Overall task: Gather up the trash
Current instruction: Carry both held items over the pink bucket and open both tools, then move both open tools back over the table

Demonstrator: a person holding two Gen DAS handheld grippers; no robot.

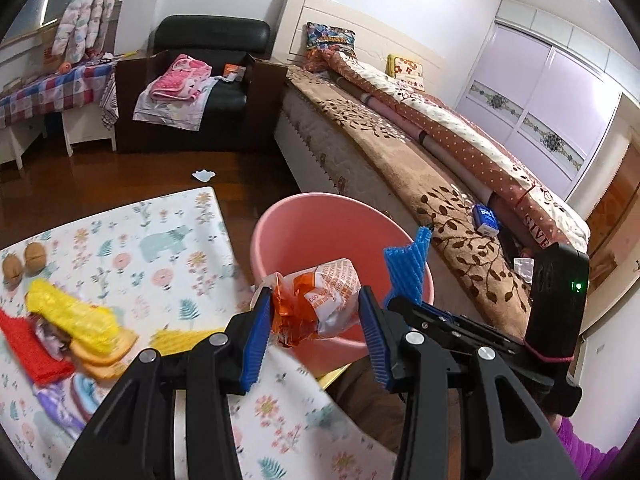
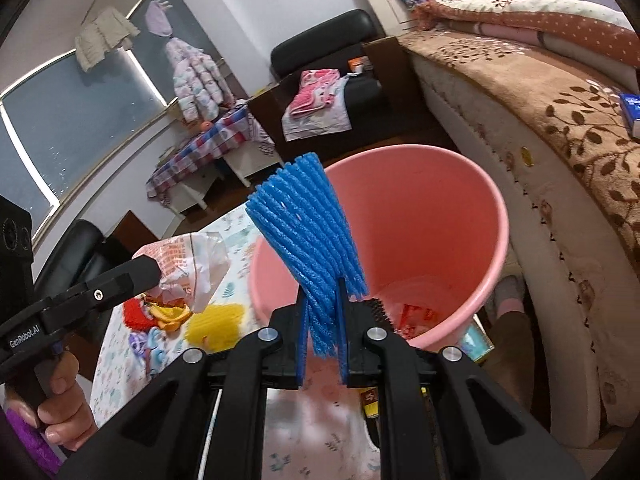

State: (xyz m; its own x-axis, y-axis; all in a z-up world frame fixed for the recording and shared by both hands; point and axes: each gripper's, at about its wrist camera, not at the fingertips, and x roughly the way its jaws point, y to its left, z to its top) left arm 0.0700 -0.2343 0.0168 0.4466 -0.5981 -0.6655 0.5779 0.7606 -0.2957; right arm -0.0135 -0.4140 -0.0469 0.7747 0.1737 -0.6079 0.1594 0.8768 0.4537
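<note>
A pink bucket [image 1: 320, 224] stands between the floral table and the bed. My left gripper [image 1: 314, 308] is shut on a crumpled orange-and-white wrapper [image 1: 328, 300], which hangs over the bucket's near rim. My right gripper [image 2: 324, 308] is shut on a blue foam net [image 2: 304, 216] that sticks up in front of the bucket [image 2: 432, 208]. In the left wrist view this blue foam net [image 1: 408, 268] shows at the bucket's right rim. The right wrist view has the left gripper [image 2: 152, 268] with its wrapper [image 2: 192, 264] left of the bucket. Red trash [image 2: 416, 316] lies on the bucket's bottom.
On the floral tablecloth [image 1: 160, 240] lie a yellow foam net [image 1: 72, 316], a red foam net [image 1: 28, 348], bread slices and two walnuts [image 1: 34, 256]. A bed [image 1: 400, 140] runs along the right with a blue tissue pack [image 1: 486, 220]. White paper [image 1: 204, 175] lies on the floor.
</note>
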